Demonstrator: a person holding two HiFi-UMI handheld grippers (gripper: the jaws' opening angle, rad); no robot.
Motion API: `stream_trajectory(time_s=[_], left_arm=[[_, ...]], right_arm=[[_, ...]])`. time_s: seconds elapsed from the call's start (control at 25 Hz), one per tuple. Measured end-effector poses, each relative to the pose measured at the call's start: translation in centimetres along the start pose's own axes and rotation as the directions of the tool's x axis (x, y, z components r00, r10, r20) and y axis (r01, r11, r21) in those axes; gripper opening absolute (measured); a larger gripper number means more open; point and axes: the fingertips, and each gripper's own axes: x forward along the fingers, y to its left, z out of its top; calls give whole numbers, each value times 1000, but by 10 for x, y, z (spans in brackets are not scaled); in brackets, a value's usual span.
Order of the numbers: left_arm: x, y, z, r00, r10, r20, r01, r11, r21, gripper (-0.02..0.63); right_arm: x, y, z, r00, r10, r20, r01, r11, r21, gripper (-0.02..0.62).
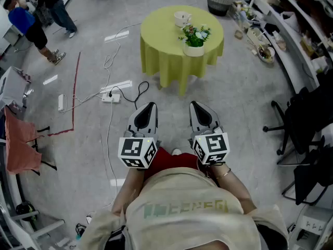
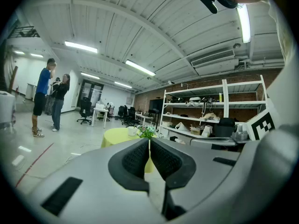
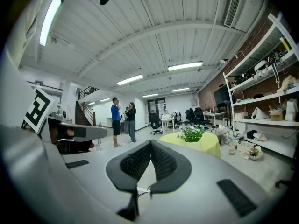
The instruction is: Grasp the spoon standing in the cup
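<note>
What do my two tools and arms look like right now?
The left tool and right tool are grey tapered shells with black ribbed pads. Each carries a white cube printed with black square markers. A thin bracelet circles the right wrist; the top is cream.

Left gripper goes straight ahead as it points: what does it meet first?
The way over the floor looks free; the left gripper lines up with the yellow table, near its flower pot. Depth is uncertain.
</note>
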Motion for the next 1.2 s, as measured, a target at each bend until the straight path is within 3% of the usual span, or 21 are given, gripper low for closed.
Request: stream_trajectory(time_s=[0.76,1.2], left_arm=[[29,24,-1,999,47,11,-46,999,-10,31],[53,27,7,999,47,22,-46,999,-14,31]], right_arm=[[23,-57,-6,996,-84,-14,84,996,-33,35],[35,-67,-2,998,-69,-10,69,997,-42,37]])
